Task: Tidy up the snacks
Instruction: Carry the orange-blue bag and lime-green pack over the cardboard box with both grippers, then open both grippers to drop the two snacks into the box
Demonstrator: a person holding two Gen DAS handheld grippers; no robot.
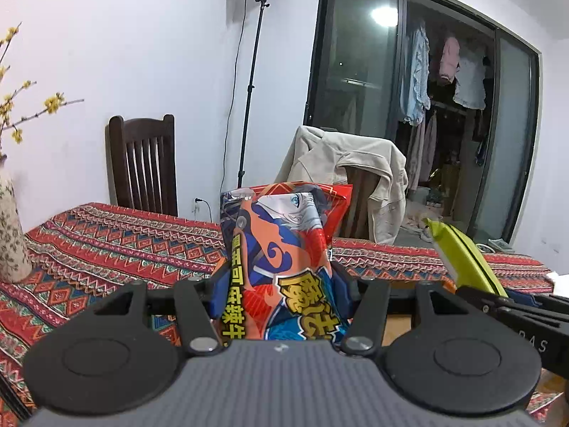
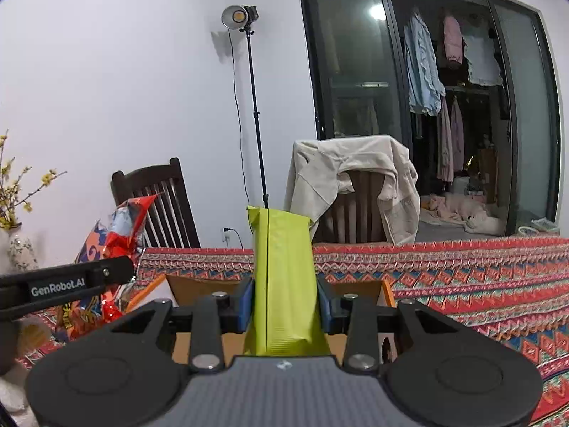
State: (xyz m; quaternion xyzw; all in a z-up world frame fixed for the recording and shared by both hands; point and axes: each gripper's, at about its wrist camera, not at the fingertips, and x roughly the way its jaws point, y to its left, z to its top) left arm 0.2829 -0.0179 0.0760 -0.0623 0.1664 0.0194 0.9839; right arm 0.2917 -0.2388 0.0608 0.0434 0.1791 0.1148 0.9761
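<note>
Left wrist view: the left gripper (image 1: 281, 290) clamps one red-and-blue snack bag (image 1: 284, 249) between its blue pads, long axis upright, top edge pointing up and away above the patterned tablecloth (image 1: 106, 242). One lime-green packet (image 1: 462, 259) leans in at right.

Right wrist view: the right gripper (image 2: 286, 302) is closed on that single lime-green packet (image 2: 282, 277), standing upright lengthwise over an open cardboard box (image 2: 199, 288). The red-and-blue bag (image 2: 110, 245) shows at left, beside two wooden chairs, one draped with a beige jacket (image 2: 348, 181).
</note>
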